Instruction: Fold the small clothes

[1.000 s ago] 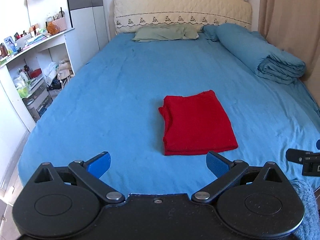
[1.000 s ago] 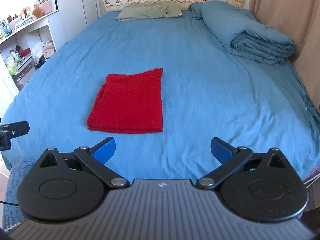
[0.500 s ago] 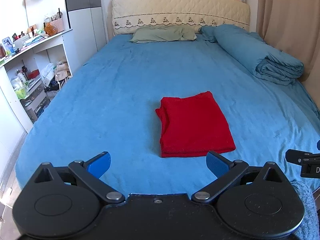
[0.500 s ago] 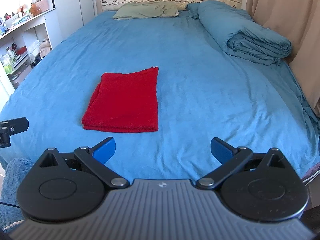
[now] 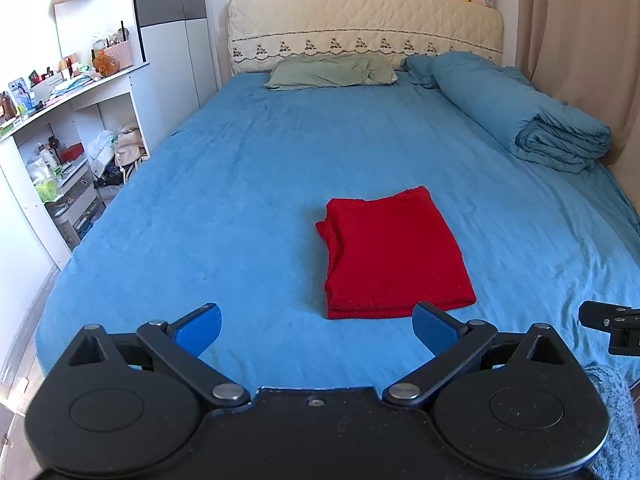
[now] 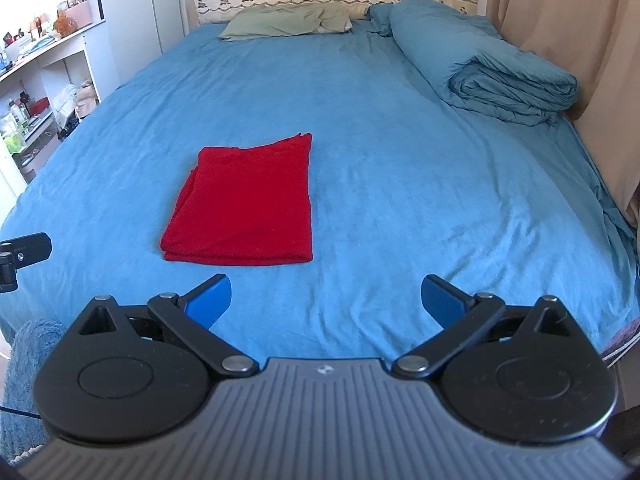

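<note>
judging from the neat rectangle, the red garment (image 5: pixel 394 254) is taken as already folded, lying flat on the blue bed sheet (image 5: pixel 240 200) near the foot of the bed, well apart from the green pillow (image 5: pixel 332 70) and the rolled blue duvet (image 5: pixel 532 120) at the far side. left claw (image 5: pixel 316 326) is seen with fingers spread wide, nothing held, hovering just short of the garment's near edge; right claw (image 6: pixel 326 300) likewise spread and empty, with the garment off to its left. layered edges are visible along the garment's left side and near edge, so the stack is probably several layers thick. if one more fold is wanted, the near edge should be pinched through all layers at both corners, lifted low and laid over evenly so the layers are not dragged apart. if it is counted as finished, a light pat-down or nothing is needed; claws are best kept clear so the soft sheet is not snagged and the pile not skewed.
</note>
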The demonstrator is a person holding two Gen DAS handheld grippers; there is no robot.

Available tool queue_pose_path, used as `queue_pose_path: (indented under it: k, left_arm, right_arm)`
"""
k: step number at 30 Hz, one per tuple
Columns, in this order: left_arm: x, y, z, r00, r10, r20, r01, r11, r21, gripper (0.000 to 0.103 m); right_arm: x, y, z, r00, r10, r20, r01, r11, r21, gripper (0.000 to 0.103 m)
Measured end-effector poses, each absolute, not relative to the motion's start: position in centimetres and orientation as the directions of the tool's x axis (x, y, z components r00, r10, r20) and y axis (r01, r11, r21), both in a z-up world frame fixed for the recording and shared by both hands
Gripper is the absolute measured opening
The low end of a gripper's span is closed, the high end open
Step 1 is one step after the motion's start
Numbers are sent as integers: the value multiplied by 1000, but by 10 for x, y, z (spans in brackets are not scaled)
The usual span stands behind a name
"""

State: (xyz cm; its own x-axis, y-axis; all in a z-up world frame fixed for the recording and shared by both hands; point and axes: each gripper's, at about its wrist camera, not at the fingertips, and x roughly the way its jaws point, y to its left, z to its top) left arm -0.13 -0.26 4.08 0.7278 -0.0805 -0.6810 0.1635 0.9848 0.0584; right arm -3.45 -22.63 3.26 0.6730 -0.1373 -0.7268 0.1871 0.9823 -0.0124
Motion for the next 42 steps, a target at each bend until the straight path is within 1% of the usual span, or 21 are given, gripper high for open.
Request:
queue_pose_path:
  k: [31,37,42]
  left_arm:
    - [-2,0,43,733,-76,-676,157,986,59,103]
    - [-1,1,44,733,-89,-675,157,987,40,103]
    - [-1,0,44,738,-75,-670,148,988,52,103]
  right_arm:
    - [-38,-226,32,669,-141,-730,199,980,-7,103]
    - [-38,-224,32,668,-142,-730,200,980,-7,103]
    - [-38,-224,32,668,-141,-731,201,980,-6,103]
